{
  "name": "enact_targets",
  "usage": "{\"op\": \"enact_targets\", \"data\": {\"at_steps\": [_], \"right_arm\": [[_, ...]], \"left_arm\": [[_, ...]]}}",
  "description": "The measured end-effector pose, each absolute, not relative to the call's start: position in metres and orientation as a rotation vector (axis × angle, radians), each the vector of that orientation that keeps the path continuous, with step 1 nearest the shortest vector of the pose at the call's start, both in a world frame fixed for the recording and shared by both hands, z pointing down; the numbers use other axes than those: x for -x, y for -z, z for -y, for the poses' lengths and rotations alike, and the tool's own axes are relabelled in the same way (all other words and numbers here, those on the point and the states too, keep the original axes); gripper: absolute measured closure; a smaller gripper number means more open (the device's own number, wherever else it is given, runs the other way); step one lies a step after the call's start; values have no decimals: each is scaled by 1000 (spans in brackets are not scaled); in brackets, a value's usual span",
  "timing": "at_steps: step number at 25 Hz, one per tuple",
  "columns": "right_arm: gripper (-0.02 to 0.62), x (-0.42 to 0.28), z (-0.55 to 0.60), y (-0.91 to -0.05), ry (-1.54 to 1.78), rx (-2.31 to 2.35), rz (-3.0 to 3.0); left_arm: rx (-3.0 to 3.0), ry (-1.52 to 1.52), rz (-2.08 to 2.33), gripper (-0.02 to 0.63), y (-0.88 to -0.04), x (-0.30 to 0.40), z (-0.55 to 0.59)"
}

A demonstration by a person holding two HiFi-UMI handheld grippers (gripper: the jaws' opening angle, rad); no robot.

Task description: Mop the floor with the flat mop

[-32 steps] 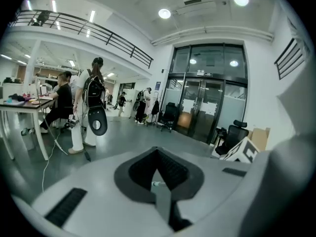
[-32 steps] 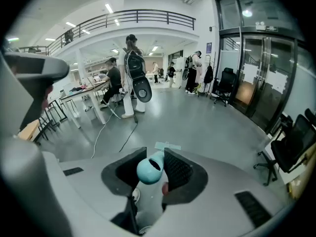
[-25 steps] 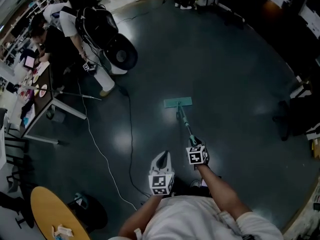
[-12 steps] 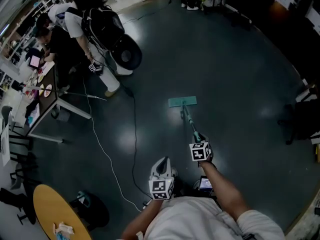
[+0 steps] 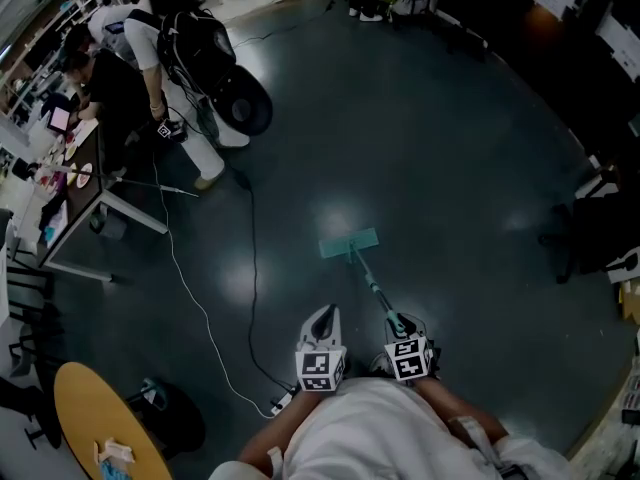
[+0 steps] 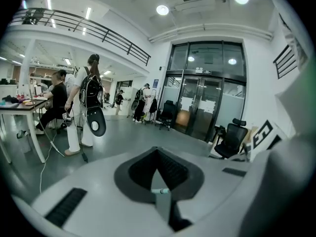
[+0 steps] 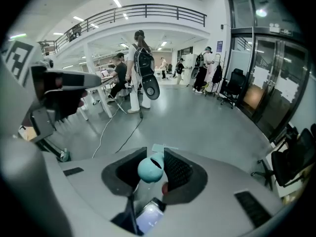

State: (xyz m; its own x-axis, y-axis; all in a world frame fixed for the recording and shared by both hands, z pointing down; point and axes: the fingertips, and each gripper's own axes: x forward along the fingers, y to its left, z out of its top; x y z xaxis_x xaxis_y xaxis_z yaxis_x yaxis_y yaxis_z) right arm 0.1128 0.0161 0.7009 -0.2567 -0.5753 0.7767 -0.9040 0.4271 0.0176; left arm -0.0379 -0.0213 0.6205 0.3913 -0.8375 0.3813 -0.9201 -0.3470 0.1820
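The flat mop's teal head lies on the dark floor just ahead of me. Its handle slants back to my right gripper, which is shut on it near the top. In the right gripper view the round teal handle end sits between the ribbed pads, with the mop head beyond. My left gripper hangs beside it, off the mop, jaws shut and nothing in them. The left gripper view shows its pads meeting at the tip.
A black cable and a white cord run across the floor on my left. People stand by a desk at the far left. A round yellow table is near left; an office chair stands right.
The mop head has slid back across the floor towards me and a little left. My right gripper has drawn in close to my body with the handle. The left gripper has barely moved.
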Motion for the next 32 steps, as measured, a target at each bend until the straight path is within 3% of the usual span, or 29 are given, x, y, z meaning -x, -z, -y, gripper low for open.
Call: {"op": "enact_targets", "data": {"at_steps": [6,17,32], "right_arm": [[483,-136,-44,-679,-604,-1256,1976],[483,-96,-14,-691,-524,-1236,2032],[483,-35,226,-777,-459,-1347,1954]], "left_arm": [[-2293,-303,1551,601,-615,33,17],[-2227,-328,1576,601,-630,48,25],[-2150,-373,1596,601,-652,85,55]]}}
